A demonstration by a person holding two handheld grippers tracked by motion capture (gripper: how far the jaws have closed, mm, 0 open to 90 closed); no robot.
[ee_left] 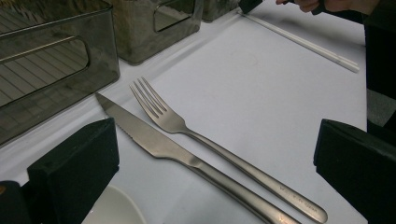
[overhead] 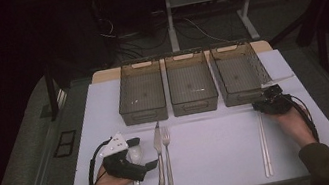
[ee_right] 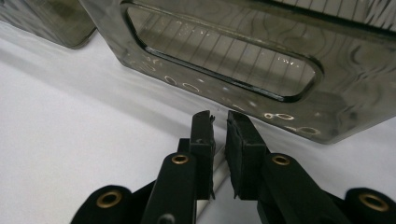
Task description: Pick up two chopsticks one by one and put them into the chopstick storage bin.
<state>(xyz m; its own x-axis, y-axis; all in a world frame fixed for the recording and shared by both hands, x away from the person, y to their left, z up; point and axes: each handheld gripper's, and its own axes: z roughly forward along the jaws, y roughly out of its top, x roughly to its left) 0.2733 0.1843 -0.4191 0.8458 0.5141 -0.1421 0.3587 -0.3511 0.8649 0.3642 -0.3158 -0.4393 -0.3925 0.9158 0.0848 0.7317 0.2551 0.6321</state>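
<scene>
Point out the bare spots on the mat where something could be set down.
The widest free patch lies between the fork and the white chopsticks, in front of the three bins. A narrower strip lies right of the chopsticks. The left is crowded: left gripper, white spoon, knife.

The room is dim, and the far part falls away into near darkness. A bench [overhead: 214, 160] under a pale white covering takes the only good light; a strip of its tan wooden top [overhead: 101, 75] shows at the far edge. Grey floor [overhead: 18, 167] surrounds it on the left and right, with a small dark rectangular plate [overhead: 64, 143] set into it on the left. Beyond the bench stands a white desk frame [overhead: 171, 15] with slim upright legs and splayed feet, and loose cables [overhead: 117, 34] trail across the floor beneath it. Dark stand legs [overhead: 52, 91] rise on the left, and another dark frame [overhead: 321, 41] stands on the right.
</scene>
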